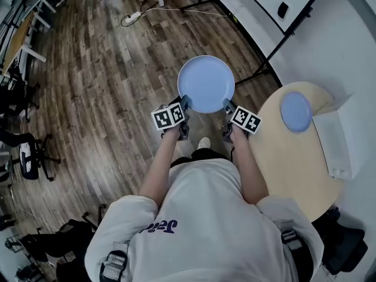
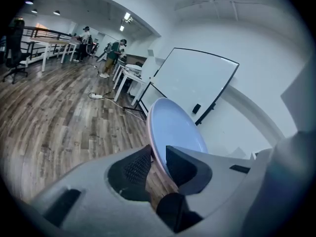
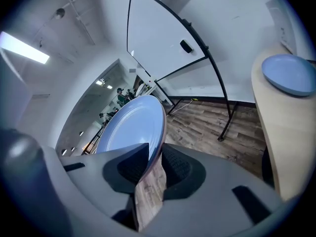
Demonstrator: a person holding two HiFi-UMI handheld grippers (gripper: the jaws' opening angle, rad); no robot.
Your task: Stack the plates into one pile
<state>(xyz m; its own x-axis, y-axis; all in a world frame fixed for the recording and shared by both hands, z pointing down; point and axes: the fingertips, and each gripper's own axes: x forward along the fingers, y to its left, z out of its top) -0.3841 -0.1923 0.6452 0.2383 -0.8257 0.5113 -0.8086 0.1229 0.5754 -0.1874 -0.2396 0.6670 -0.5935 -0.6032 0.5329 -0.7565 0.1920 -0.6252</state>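
Note:
A large pale blue plate (image 1: 206,83) hangs in the air over the wood floor, held level between both grippers. My left gripper (image 1: 185,103) is shut on its left rim, my right gripper (image 1: 227,106) on its right rim. In the left gripper view the large plate (image 2: 177,130) stands edge-on with its rim pinched at the left gripper (image 2: 159,163). In the right gripper view the large plate (image 3: 131,125) runs into the right gripper (image 3: 155,163) the same way. A smaller blue plate (image 1: 295,111) lies on the round tan table (image 1: 294,163) to the right, the same small plate (image 3: 290,73) at the right gripper view's upper right.
A whiteboard on a black stand (image 1: 276,16) leans behind the table. A white box (image 1: 335,143) lies on the table's right side. A power strip with its cable (image 1: 134,17) lies on the floor far ahead. Office chairs (image 1: 26,157) and desks stand at the left.

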